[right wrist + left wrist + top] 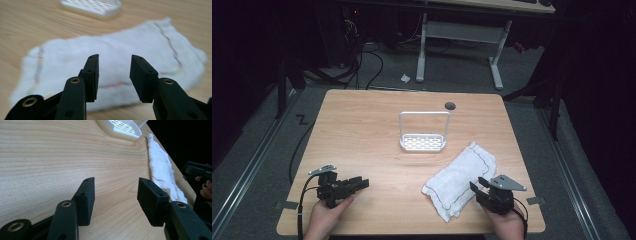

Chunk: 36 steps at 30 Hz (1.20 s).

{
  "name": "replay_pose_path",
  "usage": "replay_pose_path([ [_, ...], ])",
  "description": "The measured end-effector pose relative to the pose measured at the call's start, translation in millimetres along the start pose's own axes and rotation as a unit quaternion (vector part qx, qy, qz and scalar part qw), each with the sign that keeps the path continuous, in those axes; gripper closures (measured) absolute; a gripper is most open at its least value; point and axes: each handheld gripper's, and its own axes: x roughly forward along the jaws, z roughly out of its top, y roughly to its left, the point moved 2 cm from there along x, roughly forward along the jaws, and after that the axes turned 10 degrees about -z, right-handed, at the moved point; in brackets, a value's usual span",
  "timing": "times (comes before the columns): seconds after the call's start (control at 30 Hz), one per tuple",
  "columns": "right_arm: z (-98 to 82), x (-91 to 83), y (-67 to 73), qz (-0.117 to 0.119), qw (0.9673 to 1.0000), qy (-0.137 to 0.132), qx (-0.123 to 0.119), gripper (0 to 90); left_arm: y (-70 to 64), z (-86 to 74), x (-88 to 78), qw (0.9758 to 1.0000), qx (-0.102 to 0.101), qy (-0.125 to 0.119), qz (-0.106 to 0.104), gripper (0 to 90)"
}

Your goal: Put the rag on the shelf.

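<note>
While both grippers wait near the table's front edge, nothing is held yet. Your right gripper has its jaws apart, pointing at the folded white towel just ahead. Your left gripper, also open, is over bare wood. The white rack stands beyond. Probably you next lower the right jaws onto the towel's near edge.
</note>
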Motion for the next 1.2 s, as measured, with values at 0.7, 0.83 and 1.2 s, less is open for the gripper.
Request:
replay_pose_path([
  [0.7, -7.6, 1.9, -11.8, -0.002, 0.9996, 0.012, 0.025, 61.9, -40.4, 5.7, 64.3, 0.9945, 0.078, 0.069, -0.016, 50.2],
  [0.83, -7.5, -0.1, -14.9, -0.001, 0.9994, 0.007, 0.034, 62.9, -66.2, 13.3, 120.3, 0.9886, 0.112, 0.092, -0.040, 50.4],
  [1.2, -9.9, -0.7, -18.4, 0.001, 0.9993, 0.010, 0.036, 68.2, -93.7, -5.3, 191.6, 0.9679, 0.181, 0.175, -0.005, 79.6],
])
